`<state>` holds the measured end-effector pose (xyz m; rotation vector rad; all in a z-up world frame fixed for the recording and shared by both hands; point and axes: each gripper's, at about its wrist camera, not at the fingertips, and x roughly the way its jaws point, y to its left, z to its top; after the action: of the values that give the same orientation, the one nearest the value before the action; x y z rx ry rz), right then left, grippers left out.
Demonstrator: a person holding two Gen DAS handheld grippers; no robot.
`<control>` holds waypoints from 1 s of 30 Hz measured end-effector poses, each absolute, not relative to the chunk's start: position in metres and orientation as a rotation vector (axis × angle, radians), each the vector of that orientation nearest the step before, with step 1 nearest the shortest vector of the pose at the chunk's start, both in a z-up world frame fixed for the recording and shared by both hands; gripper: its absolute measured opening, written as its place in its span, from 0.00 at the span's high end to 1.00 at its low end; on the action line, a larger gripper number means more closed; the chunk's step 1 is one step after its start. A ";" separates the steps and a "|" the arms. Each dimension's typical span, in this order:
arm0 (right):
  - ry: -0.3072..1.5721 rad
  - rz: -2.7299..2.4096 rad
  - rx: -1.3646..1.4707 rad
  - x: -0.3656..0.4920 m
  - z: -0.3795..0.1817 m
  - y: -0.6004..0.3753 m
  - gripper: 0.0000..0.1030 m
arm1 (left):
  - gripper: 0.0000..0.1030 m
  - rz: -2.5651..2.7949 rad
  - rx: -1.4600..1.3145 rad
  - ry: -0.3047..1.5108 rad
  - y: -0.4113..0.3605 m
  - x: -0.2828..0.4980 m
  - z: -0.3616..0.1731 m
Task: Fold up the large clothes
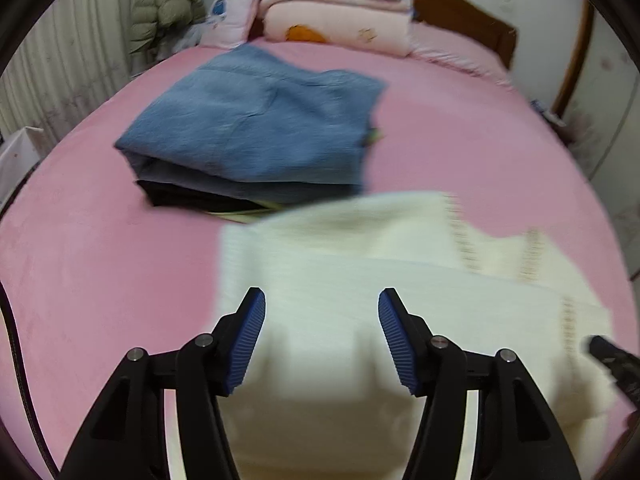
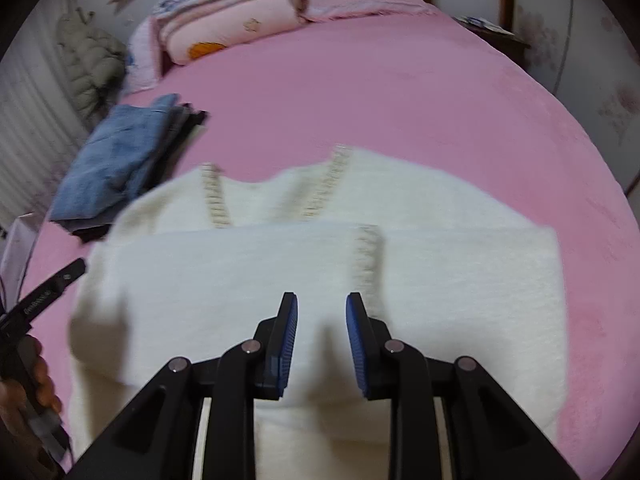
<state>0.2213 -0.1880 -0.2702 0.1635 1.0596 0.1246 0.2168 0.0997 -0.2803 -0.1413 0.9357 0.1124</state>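
Note:
A cream knitted sweater [image 2: 312, 264] with beige trim lies partly folded on the pink bed [image 2: 400, 100]. It also shows in the left wrist view [image 1: 360, 272], blurred. My left gripper [image 1: 322, 300] is open and empty, hovering over the sweater's left part. My right gripper [image 2: 322, 304] is open and empty, above the sweater's folded front layer. The left gripper's body [image 2: 44, 292] shows at the left edge of the right wrist view, held by a hand.
A stack of folded clothes with blue denim [image 1: 256, 124] on top lies on the bed beyond the sweater, also in the right wrist view [image 2: 116, 160]. Folded pink quilts [image 1: 340, 12] sit at the headboard. A green puffer jacket [image 1: 164, 8] hangs at the far left.

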 end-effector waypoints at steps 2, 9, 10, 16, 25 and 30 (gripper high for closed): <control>1.053 0.174 0.155 0.220 -0.272 -0.168 0.76 | 0.44 0.077 -0.136 0.954 0.069 0.219 -0.291; 1.123 0.204 0.070 0.229 -0.319 -0.130 0.77 | 0.30 0.089 -0.086 1.075 0.040 0.226 -0.337; 1.123 0.187 0.051 0.227 -0.324 -0.137 0.79 | 0.25 0.106 -0.093 1.075 0.047 0.227 -0.339; 1.090 0.067 -0.004 0.210 -0.328 -0.207 1.00 | 0.22 0.203 -0.053 1.076 0.099 0.233 -0.344; 1.123 -0.087 0.036 0.187 -0.332 -0.284 0.86 | 0.22 0.198 0.089 1.050 0.099 0.222 -0.347; 1.164 -0.073 0.072 0.187 -0.316 -0.281 0.85 | 0.22 0.196 0.029 1.112 0.097 0.224 -0.330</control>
<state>0.1873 -0.2810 -0.3163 0.0719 1.1636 -0.0734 0.2237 0.0968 -0.3300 0.0285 1.1120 0.1963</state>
